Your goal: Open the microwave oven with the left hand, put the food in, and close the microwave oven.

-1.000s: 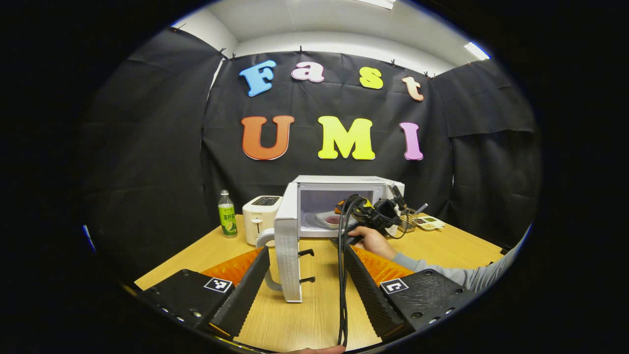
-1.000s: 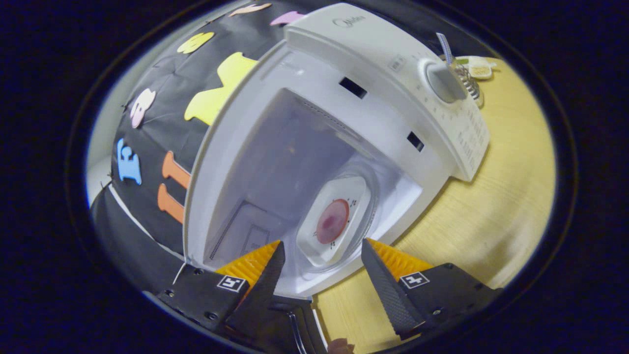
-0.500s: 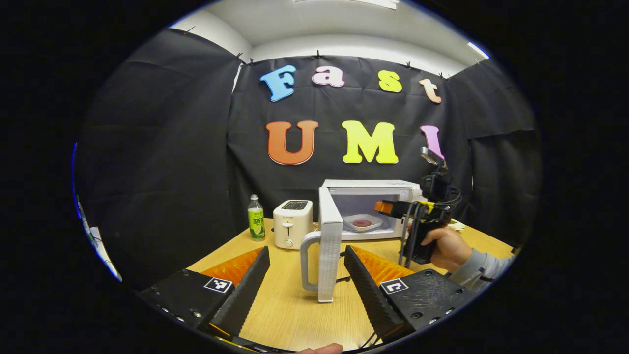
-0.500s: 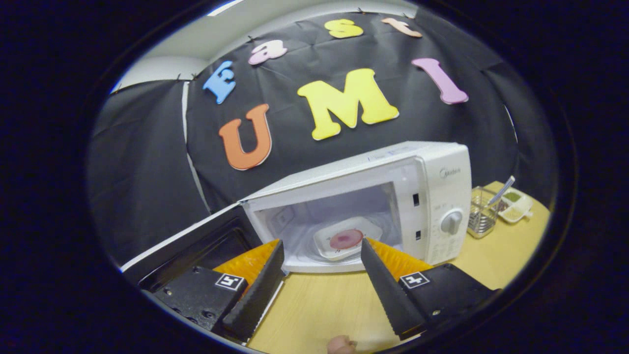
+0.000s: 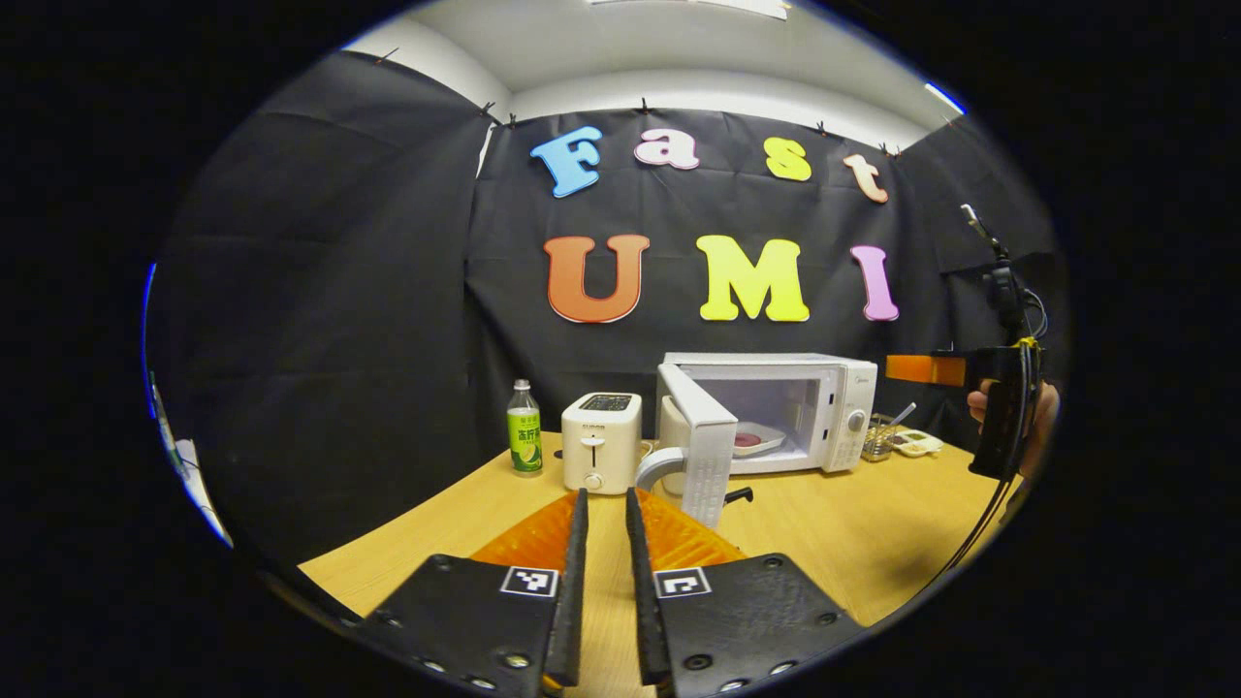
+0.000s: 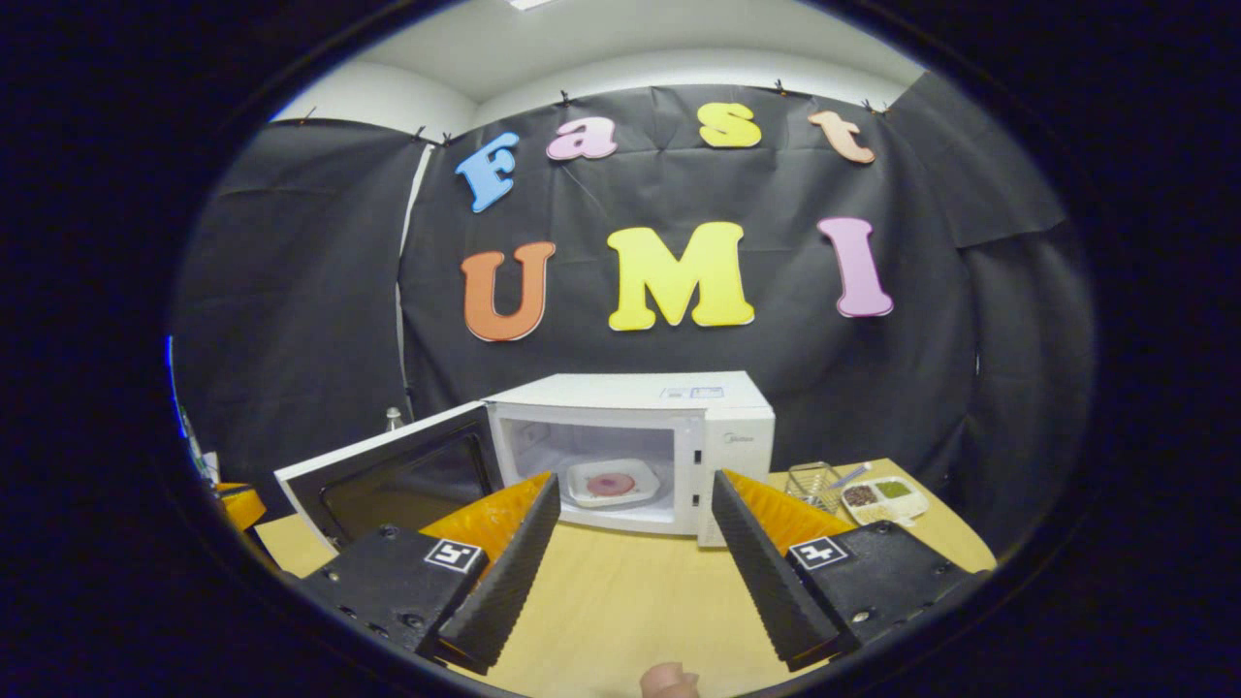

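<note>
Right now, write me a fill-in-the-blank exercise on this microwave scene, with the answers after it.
1. The microwave door stands ____.
2. The plate of food sits ____ the microwave.
3. The left claw has its fingers nearly ____.
4. Between the bottle and the microwave stands a ____.

Answers: open; inside; together; toaster

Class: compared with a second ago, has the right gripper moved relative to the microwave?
Yes: the right gripper has backed away from the microwave, which looks farther off.

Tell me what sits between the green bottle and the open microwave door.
In the left gripper view, a white toaster stands on the table between the bottle and the microwave door.
</note>
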`<state>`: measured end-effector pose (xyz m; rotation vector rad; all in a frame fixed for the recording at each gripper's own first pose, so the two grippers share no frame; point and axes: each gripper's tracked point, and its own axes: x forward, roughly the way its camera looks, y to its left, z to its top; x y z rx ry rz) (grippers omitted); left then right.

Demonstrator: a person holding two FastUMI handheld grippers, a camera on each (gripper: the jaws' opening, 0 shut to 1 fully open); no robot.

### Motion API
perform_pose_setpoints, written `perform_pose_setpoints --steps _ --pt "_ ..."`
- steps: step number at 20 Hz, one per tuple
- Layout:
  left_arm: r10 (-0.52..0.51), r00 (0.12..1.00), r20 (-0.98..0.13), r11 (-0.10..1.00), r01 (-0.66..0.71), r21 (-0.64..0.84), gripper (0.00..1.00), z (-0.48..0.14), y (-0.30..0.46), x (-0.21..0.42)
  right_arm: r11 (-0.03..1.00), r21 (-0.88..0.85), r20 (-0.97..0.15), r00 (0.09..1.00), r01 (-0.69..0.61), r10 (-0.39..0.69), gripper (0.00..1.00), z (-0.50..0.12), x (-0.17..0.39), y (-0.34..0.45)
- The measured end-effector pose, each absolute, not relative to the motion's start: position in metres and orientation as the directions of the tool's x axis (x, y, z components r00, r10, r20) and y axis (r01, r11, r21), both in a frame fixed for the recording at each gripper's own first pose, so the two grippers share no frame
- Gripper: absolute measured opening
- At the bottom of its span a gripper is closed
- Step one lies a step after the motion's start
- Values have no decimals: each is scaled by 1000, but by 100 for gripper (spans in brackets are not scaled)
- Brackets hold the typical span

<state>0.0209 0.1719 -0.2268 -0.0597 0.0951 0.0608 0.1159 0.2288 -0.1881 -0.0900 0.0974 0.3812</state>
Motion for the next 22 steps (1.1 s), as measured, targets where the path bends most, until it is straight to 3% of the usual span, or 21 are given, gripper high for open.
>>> perform_pose_setpoints --steps 1,5,12,22 --pt "63 994 -91 995 -70 -70 9 -231 176 26 929 -75 -110 929 -362 353 100 -184 108 216" --pt "44 991 -127 992 -59 -112 0 -255 182 41 933 -103 -95 937 -345 336 100 -176 78 181" --pt "-8 987 -163 996 -6 -86 0 -271 174 79 944 -86 -72 947 -319 314 100 -154 32 140" --pt "-111 981 -158 992 101 -71 0 -281 131 83 966 -75 21 968 -247 249 100 -117 -36 86"
